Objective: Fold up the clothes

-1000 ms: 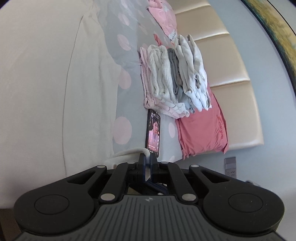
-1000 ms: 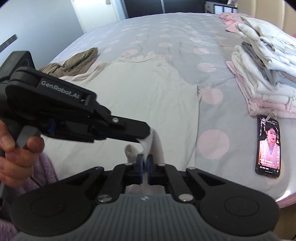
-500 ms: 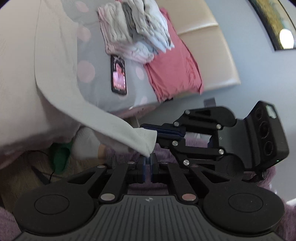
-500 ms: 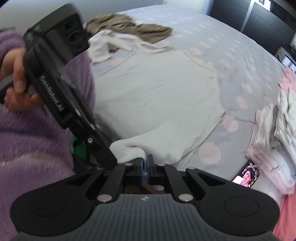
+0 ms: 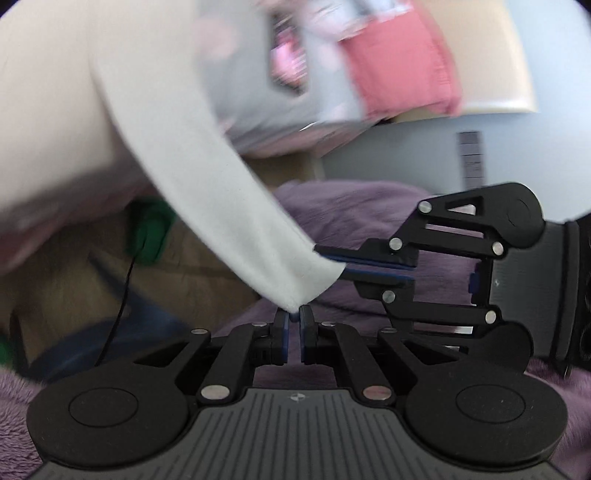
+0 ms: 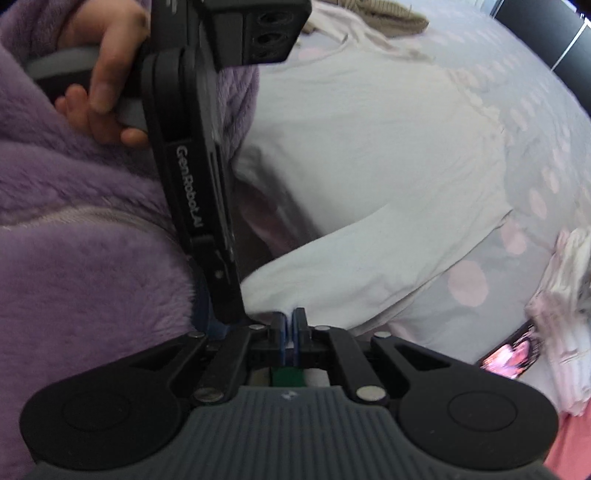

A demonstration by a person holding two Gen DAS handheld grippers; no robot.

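Observation:
A cream long-sleeved top (image 6: 369, 147) lies spread on the bed, and one sleeve (image 5: 221, 184) is stretched out past the bed edge. In the left wrist view my left gripper (image 5: 293, 317) is shut on the near corner of the sleeve cuff. My right gripper (image 5: 332, 264) comes in from the right, shut on the other side of the same cuff. The right wrist view shows the right gripper (image 6: 291, 321) pinching the sleeve (image 6: 369, 277) end, with the left gripper (image 6: 231, 314) reaching down beside it, held by a hand (image 6: 107, 74).
A stack of folded clothes (image 6: 569, 295) and a lit phone (image 6: 513, 354) lie on the dotted grey bedsheet (image 6: 535, 122). A pink pillow (image 5: 399, 62) lies by the headboard. A brown garment (image 6: 388, 11) lies at the far side. Purple fleece clothing (image 6: 74, 221) is close by, and a green object (image 5: 147, 229) lies on the floor.
Both grippers have drawn the sleeve cuff off the bed toward the person, so the sleeve now hangs taut. Both views have swung, and the right gripper has rolled.

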